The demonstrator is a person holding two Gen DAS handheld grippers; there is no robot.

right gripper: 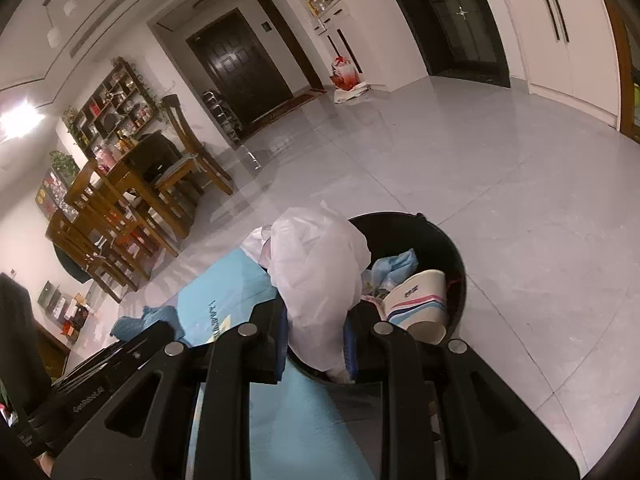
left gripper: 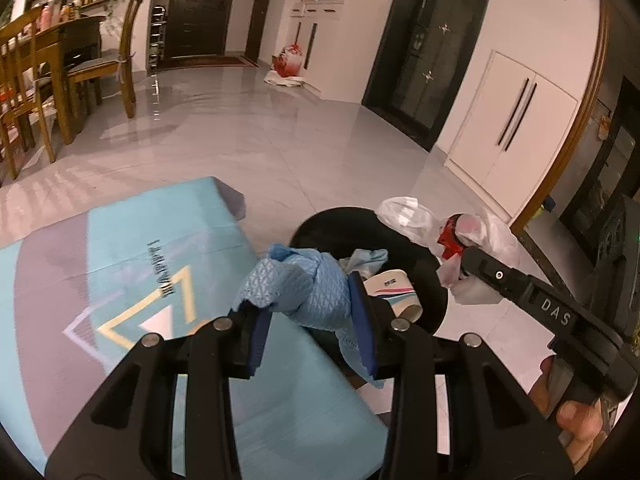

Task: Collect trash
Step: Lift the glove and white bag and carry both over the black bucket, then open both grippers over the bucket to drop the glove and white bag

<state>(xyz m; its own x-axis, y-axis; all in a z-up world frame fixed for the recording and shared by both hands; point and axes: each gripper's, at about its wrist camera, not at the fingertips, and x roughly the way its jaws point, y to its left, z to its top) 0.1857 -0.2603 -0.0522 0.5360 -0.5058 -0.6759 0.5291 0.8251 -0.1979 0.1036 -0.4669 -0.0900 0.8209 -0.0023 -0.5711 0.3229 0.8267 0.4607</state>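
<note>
blue cloth (left gripper: 296, 280), a crumpled quilted rag with a diamond-stitched texture, is pinched between the pads of the left gripper (left gripper: 312, 316), bunched above the jaws with a tail hanging down past the right pad. it hangs over the edge where the teal mat (left gripper: 120, 248) meets the black bin (left gripper: 340, 224). white plastic bag (right gripper: 316, 272), thin, wrinkled and puffed up, is pinched in the right gripper (right gripper: 314, 344) just at the near rim of the bin; in the left wrist view the same bag shows red print on it.

inside the bin lie a paper cup (right gripper: 418, 300) on its side, white with pink and blue stripes, and another scrap of light blue cloth (right gripper: 394, 264) behind it. the bin stands on grey glossy floor tiles (right gripper: 500, 160), touching or just beside the mat's edge. the mat bears a yellow triangle and dark lettering.

across the room stand a wooden dining table (left gripper: 60, 44) with chairs (left gripper: 120, 52), a dark door (left gripper: 200, 4), white cabinets (left gripper: 508, 128), and a red and white bag (left gripper: 288, 60) on the floor near the wall. a person's hand (left gripper: 568, 408) grips the right gripper's handle at the lower right.
</note>
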